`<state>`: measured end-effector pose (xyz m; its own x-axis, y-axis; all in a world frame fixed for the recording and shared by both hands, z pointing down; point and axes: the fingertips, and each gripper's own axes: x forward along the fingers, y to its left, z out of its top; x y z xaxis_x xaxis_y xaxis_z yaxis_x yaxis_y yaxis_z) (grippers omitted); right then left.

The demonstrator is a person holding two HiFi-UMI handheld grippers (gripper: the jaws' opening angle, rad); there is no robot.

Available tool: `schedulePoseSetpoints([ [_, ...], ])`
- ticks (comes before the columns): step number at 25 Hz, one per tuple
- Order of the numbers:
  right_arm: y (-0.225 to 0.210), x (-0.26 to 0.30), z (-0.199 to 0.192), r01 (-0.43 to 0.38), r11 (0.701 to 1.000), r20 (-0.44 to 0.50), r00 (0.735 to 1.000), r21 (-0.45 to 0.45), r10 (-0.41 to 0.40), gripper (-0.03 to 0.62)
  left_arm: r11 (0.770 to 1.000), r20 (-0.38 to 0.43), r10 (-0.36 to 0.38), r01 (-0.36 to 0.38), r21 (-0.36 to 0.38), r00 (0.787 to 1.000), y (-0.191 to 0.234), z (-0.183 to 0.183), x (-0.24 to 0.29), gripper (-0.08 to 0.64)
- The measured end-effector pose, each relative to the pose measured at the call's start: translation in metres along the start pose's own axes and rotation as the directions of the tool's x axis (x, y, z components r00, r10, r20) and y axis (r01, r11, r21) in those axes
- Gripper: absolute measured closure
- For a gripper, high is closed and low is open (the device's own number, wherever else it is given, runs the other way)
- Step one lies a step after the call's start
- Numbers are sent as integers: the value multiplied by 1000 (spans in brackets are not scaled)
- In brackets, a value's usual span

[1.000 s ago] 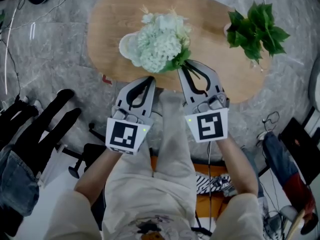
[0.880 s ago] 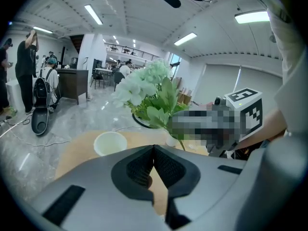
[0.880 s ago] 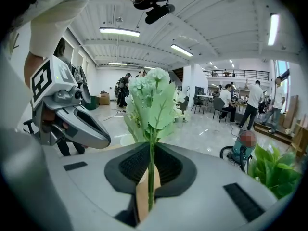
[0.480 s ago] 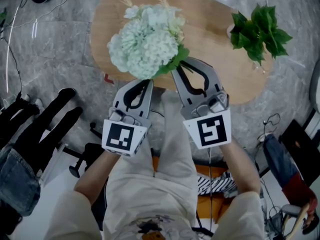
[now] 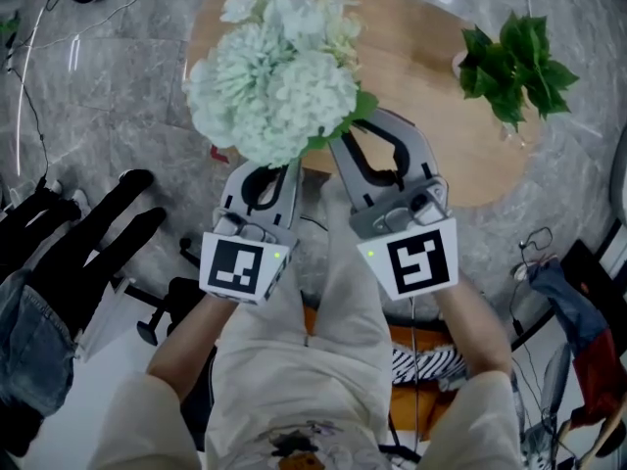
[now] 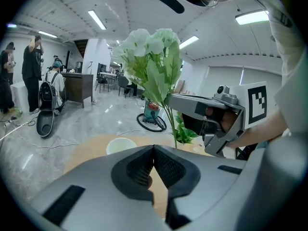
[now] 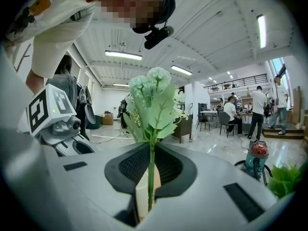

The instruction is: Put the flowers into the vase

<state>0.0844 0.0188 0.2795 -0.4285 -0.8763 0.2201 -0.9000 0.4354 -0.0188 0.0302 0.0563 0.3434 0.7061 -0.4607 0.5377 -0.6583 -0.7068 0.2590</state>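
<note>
1. Flowers (image 5: 274, 67): the bunch is up in the air over the near end of the table (image 5: 431, 86), not yet in the vase (image 6: 120, 145). I judge the task to be at its carrying stage, with the pickup done and the placing left.
2. The vase stands on the table below and beyond the bunch. I see it only from the left gripper view, because in the head view the blooms cover it.
3. What is left, as I read it: bring the stem end over the vase mouth, lower it in, and let go.
4. My right gripper (image 5: 338, 145) is closed to a narrow gap on the green stem. In the right gripper view the stem runs upright between the pads, with the blooms above.
5. That gripper points forward, close to level, with the bunch leaning left of its tips.
6. My left gripper (image 5: 291, 169) sits just beside it, angled down toward the table, its jaws together with nothing between them.
</note>
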Motion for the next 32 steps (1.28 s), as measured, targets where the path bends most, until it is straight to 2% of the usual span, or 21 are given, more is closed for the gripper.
schedulePoseSetpoints([
  [10, 6, 15, 16, -25, 1000, 78, 997, -17, 26, 561, 999, 32, 51, -51, -17, 998, 15, 8, -4, 552],
  [13, 8, 20, 23, -36, 999, 101, 994, -12, 37, 561, 998, 23, 57, -57, -3, 998, 18, 6, -7, 552],
  [26, 25, 31, 39, -93, 996, 180, 979, -11, 93, 561, 997, 55, 70, -69, -21, 996, 15, 9, -10, 552],
  [28, 29, 33, 42, -104, 994, 192, 976, -13, 105, 560, 997, 75, 70, -67, -37, 995, 16, 12, -12, 552],
  [32, 40, 39, 46, -145, 989, 213, 966, -37, 150, 560, 994, 172, 71, -55, -91, 983, 18, 25, -21, 552],
])
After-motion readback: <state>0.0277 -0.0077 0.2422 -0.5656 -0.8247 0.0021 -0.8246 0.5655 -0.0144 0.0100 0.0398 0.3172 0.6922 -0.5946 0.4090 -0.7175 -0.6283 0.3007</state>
